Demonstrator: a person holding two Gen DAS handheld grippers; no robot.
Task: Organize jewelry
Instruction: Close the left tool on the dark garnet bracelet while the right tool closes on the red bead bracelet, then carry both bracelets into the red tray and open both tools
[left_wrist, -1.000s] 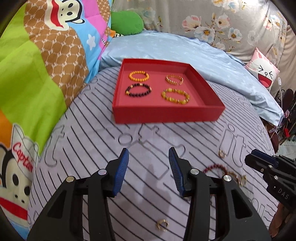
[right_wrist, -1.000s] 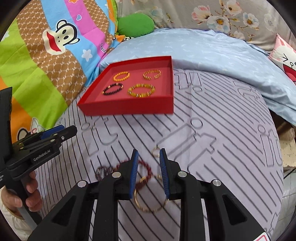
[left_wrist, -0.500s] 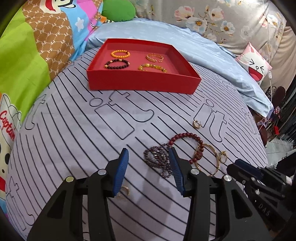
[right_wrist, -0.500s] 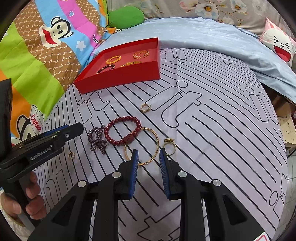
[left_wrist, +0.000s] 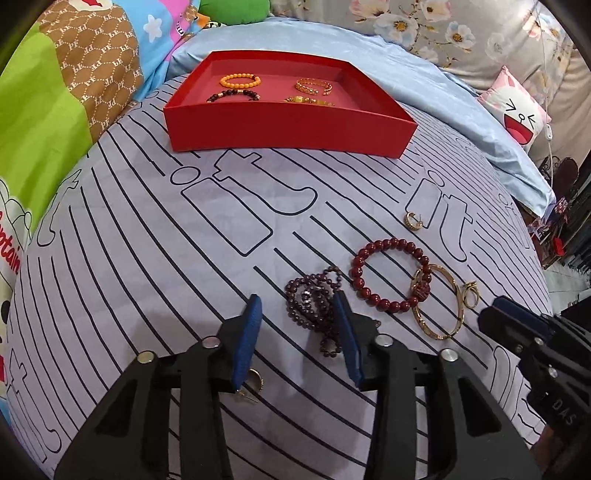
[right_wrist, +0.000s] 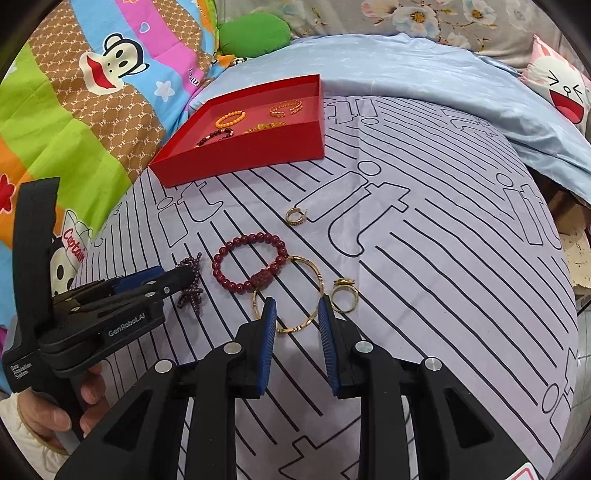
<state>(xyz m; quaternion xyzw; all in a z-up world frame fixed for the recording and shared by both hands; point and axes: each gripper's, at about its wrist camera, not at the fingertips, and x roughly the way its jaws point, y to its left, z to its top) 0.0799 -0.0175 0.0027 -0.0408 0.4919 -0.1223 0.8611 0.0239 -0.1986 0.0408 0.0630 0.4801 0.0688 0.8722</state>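
Observation:
Loose jewelry lies on the striped bedsheet. My left gripper (left_wrist: 297, 299) straddles a dark purple bead strand (left_wrist: 314, 306); its jaws are closing, and the left pad stands clear of the beads. Beside it lie a red bead bracelet (left_wrist: 391, 242), a gold bangle (left_wrist: 439, 334), a gold ring (left_wrist: 471, 291) and a hoop earring (left_wrist: 413, 221). Another small gold earring (left_wrist: 255, 380) peeks from under the left finger. My right gripper (right_wrist: 297, 301) is open, low over the gold bangle (right_wrist: 295, 328), whose near arc lies between its fingers. A red tray (left_wrist: 288, 129) behind holds several bracelets.
A colourful cartoon quilt (right_wrist: 74, 122) rises on the left. A pale blue blanket (left_wrist: 424, 85) lies behind the tray, with a cat-face pillow (left_wrist: 521, 110) at the right. The bed drops off at the right edge. A hand (right_wrist: 55, 417) holds the left gripper.
Both grippers have sunk toward the loose jewelry, and the tray has slid up in both views. The left jaws have narrowed around the purple strand. The right jaws keep the same gap.

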